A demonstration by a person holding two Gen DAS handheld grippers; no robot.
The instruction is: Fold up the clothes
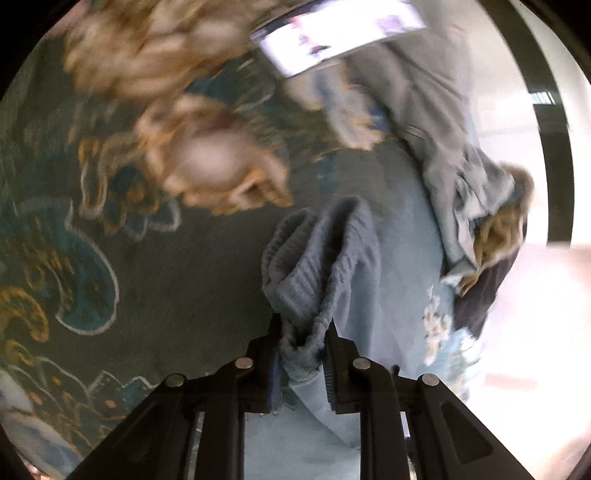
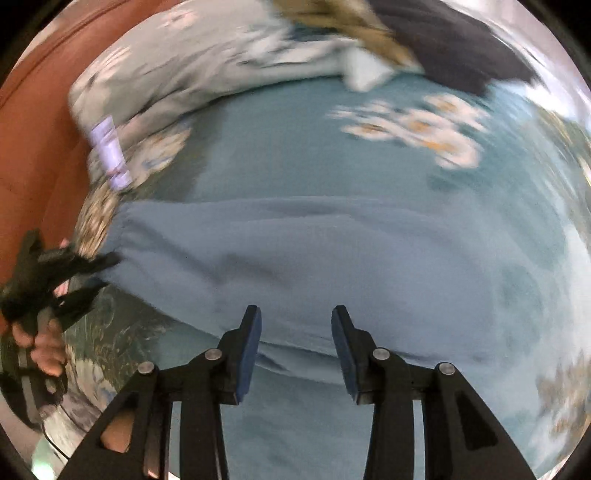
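Observation:
A light blue sweater (image 2: 332, 251) with white daisy embroidery (image 2: 413, 129) lies spread on a patterned rug. My left gripper (image 1: 304, 332) is shut on the sweater's ribbed cuff (image 1: 317, 273) and holds it bunched above the rug. It also shows at the left of the right wrist view (image 2: 96, 266), pinching the sleeve end. My right gripper (image 2: 295, 321) is open and empty, its blue pads just above the sweater's body. Both views are blurred by motion.
The dark green floral rug (image 1: 110, 258) lies under everything. A pile of other clothes, grey floral (image 2: 184, 62), tan and dark (image 2: 454, 48), lies beyond the sweater. An orange-brown surface (image 2: 33, 129) lies left. A white phone-like object (image 1: 340, 33) lies far off.

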